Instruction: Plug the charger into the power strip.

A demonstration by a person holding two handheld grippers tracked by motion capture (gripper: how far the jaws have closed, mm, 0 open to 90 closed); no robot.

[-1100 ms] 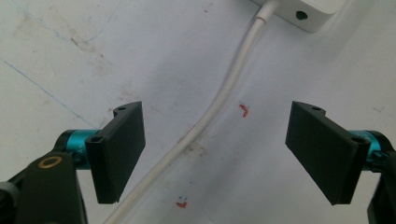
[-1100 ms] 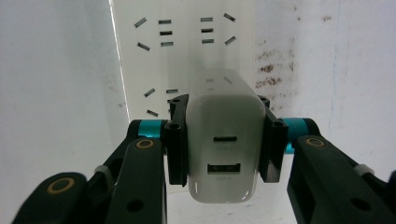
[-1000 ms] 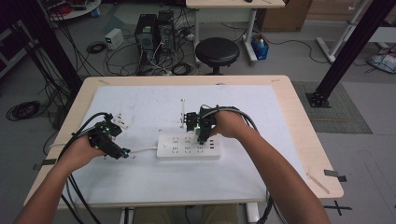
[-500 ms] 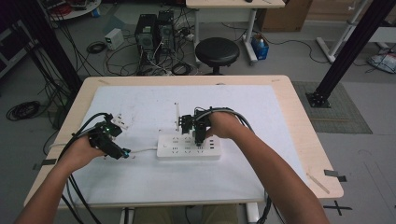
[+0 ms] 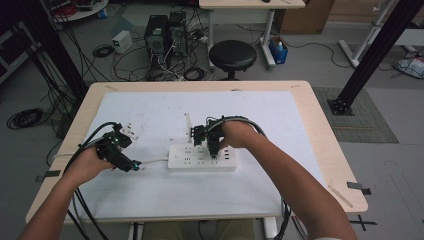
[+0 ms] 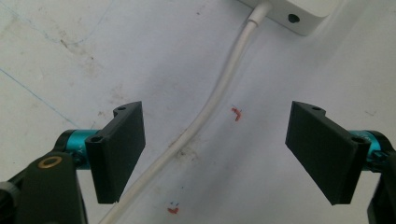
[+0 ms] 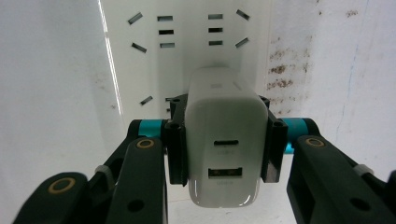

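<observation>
Right gripper (image 7: 223,140): its fingers (image 7: 176,144) are clamped on the two sides of a white charger (image 7: 223,144), whose face with two ports points back at the right gripper view's camera.
Charger: held over the white power strip (image 5: 201,158), its far end at the strip's socket face; whether its pins are in a socket cannot be told, since the body hides them.
Power strip: lies flat on the white sheet (image 5: 165,112) near the middle of the desk (image 5: 320,130), long side across the high view. In the right gripper view several socket slots (image 7: 163,31) beyond the charger stand bare.
Strip's cord (image 6: 205,112): white, leaves the strip's left end and runs across the sheet toward the person's left hand.
Left gripper (image 6: 215,149): fingers (image 6: 119,149) spread wide, holding nothing, just above the sheet with the cord passing between them, nearer the left one.
Left gripper in the high view (image 5: 118,151): left of the strip, apart from it.
Small white thing (image 5: 128,132): on the sheet just beyond the left gripper; too small to tell what it is.
</observation>
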